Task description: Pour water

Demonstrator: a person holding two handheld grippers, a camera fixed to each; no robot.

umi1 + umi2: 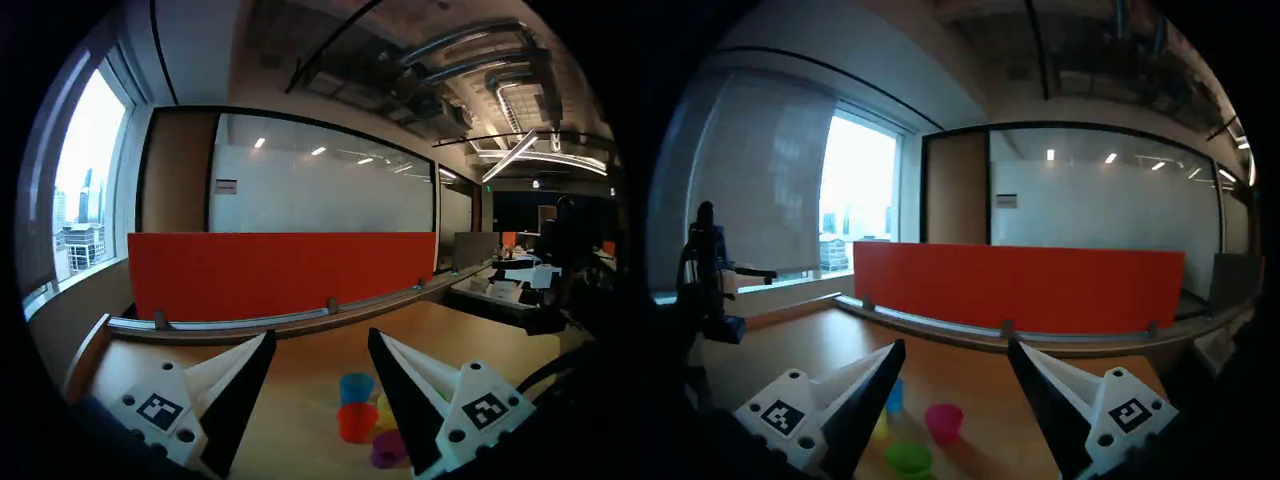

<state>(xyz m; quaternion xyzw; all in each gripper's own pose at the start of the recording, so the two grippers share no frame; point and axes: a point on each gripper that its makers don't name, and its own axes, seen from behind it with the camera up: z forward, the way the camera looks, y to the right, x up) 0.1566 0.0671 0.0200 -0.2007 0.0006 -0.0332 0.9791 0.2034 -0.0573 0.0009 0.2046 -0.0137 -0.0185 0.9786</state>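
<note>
Left gripper view: left gripper point(320, 336) spread wide, gripping nothing, poised high above the light wooden desk point(308, 376), probably to survey before reaching. At 5 o'clock, between the fingers, clustered: small blue plastic cup point(357, 388), red plastic cup point(357, 422), purple plastic cup point(390, 450).

Right gripper view: right gripper point(954, 346) likewise parted and empty. At 6 o'clock, pink plastic cup point(945, 422) and green plastic cup point(909, 458), set close together, likely to keep pours short.

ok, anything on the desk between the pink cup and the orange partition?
Right gripper view: bare desk from the pink cup up to the grey rail under the orange partition.
</note>
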